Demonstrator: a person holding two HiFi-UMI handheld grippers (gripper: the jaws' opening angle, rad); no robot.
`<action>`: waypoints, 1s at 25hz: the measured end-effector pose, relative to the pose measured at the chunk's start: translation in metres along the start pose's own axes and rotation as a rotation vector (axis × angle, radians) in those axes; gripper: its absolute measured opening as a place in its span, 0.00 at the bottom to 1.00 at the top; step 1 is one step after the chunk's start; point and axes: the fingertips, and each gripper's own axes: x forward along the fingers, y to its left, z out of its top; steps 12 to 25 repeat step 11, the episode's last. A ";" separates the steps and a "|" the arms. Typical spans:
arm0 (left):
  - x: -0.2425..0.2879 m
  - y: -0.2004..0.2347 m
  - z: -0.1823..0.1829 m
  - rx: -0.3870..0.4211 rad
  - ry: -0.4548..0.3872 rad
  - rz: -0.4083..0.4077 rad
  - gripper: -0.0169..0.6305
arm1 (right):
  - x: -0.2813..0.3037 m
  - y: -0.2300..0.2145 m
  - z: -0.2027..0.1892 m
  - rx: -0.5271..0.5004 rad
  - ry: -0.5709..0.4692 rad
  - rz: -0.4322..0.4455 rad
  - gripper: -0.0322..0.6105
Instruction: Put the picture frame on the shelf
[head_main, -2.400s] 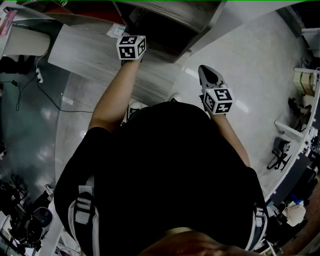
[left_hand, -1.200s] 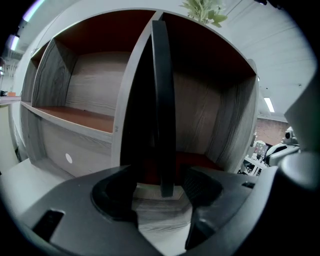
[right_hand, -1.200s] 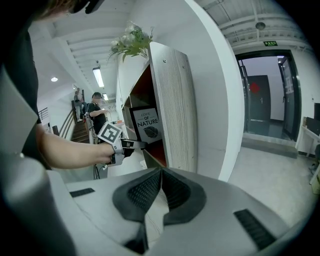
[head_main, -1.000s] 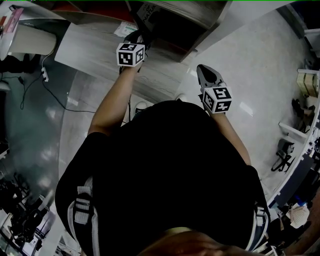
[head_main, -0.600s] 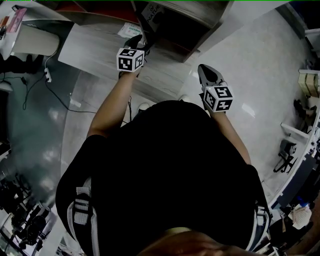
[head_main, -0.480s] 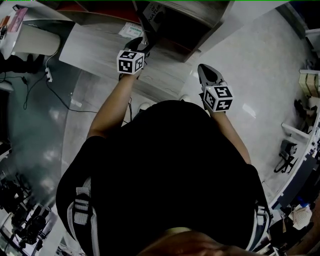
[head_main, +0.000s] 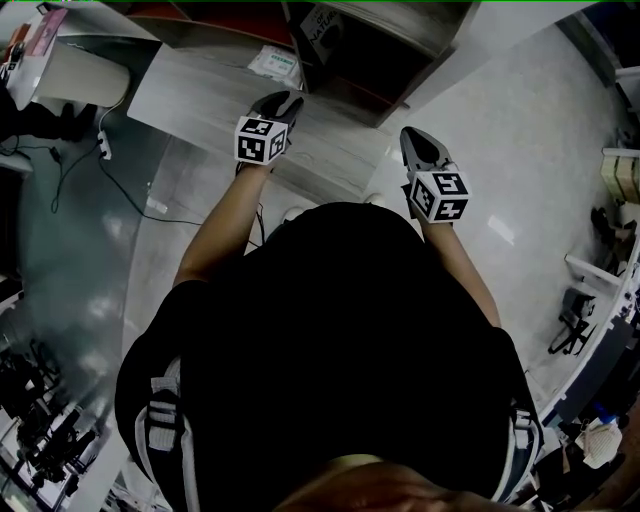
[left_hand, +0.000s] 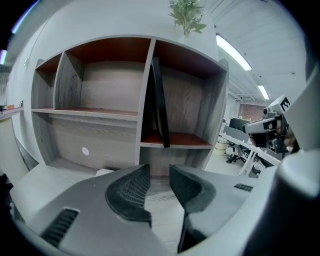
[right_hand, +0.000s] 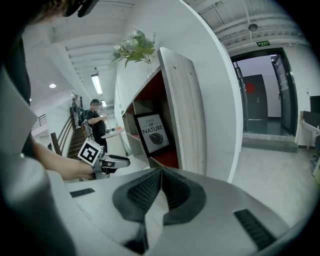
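The black picture frame (left_hand: 159, 100) with a leaf print stands upright in the lower right compartment of the grey shelf (left_hand: 145, 90), leaning by the divider. In the right gripper view the picture frame (right_hand: 153, 132) shows its front; in the head view the picture frame (head_main: 322, 25) sits inside the dark compartment. My left gripper (left_hand: 159, 172) hangs a short way in front of the shelf. Its jaws are closing with a narrow gap and nothing between them. It also shows in the head view as the left gripper (head_main: 290, 98). My right gripper (right_hand: 161, 172) is shut and holds nothing, right of the shelf's side wall (right_hand: 182, 110).
A low grey platform (head_main: 200, 90) lies before the shelf with a paper (head_main: 275, 65) on it. A plant (left_hand: 186, 15) tops the shelf. Desks and chairs (left_hand: 245, 145) stand to the right. A person (right_hand: 97, 122) stands far behind. A cable (head_main: 110, 170) runs over the floor.
My left gripper has drawn back from the shelf compartment, away from the frame, which stays standing there. The right gripper has hardly moved.
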 end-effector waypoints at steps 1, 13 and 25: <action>-0.003 0.001 -0.003 0.002 0.005 0.004 0.22 | 0.000 0.002 0.000 0.001 0.000 0.001 0.08; -0.040 0.008 -0.007 0.062 -0.049 0.068 0.06 | 0.005 0.016 0.004 -0.006 -0.006 0.012 0.08; -0.040 0.008 -0.007 0.062 -0.049 0.068 0.06 | 0.005 0.016 0.004 -0.006 -0.006 0.012 0.08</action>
